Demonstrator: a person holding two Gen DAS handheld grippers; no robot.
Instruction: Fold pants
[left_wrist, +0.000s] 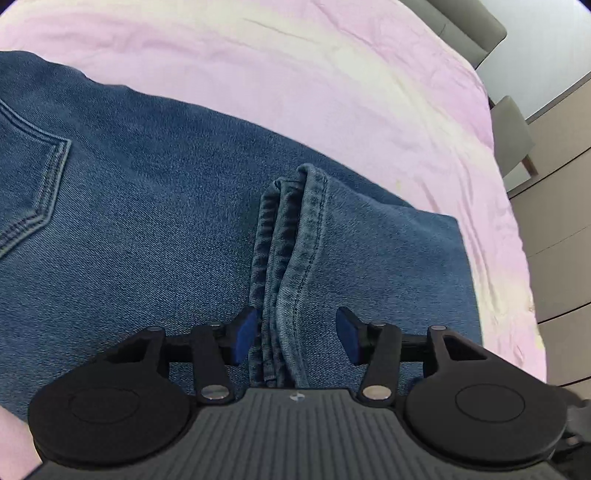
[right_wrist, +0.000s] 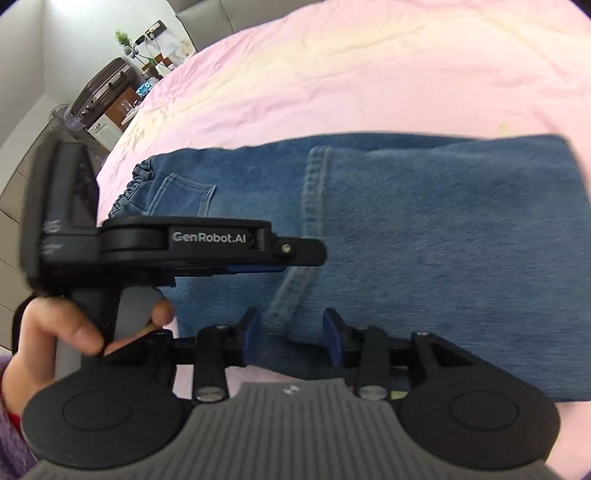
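Both sets of fingers released: left gripper and right gripper straddle the hem unpinched. I'd square the jeans on the bed and press the fold flat.

Both wrist cameras look steeply down, close above the jeans on the pink bed; the right view, slightly farther back, faces the left tongs; both share the folded hem
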